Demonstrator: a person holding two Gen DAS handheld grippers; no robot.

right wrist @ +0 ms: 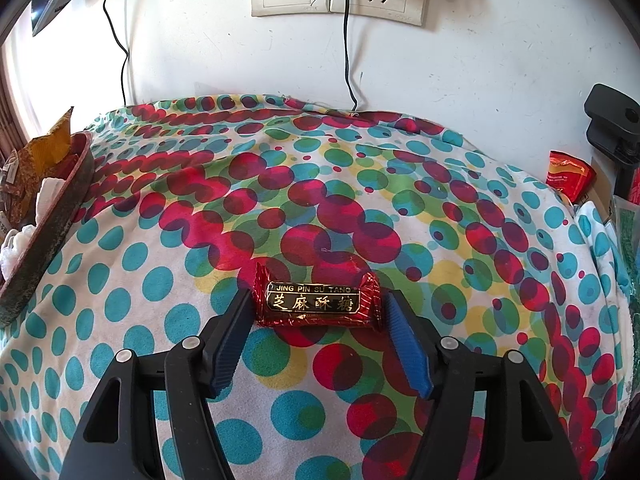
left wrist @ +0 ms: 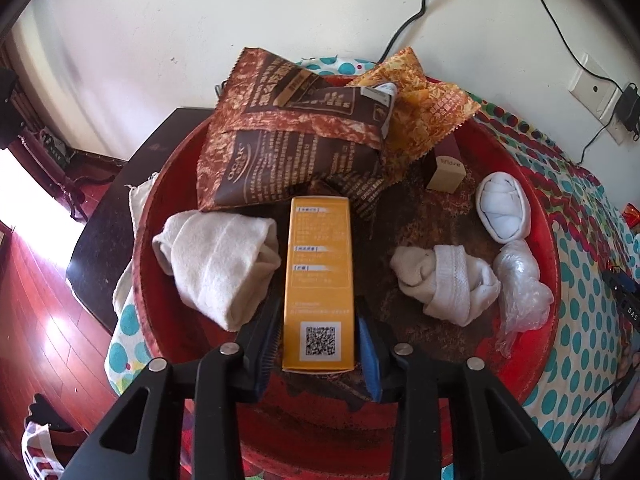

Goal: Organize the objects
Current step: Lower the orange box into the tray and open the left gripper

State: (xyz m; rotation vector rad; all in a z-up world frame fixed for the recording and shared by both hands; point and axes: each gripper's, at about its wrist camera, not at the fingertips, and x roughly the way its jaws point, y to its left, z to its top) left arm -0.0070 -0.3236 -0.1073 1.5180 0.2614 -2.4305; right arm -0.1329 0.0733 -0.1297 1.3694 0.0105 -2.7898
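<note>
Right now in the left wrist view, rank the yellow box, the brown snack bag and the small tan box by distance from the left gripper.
1. yellow box, between the left gripper's fingers
2. brown snack bag, behind it
3. small tan box, back right

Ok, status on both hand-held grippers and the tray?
Left hand-held gripper open around yellow box in red tray. Right hand-held gripper open, straddling red candy on dotted cloth. Nothing blocking.
</note>
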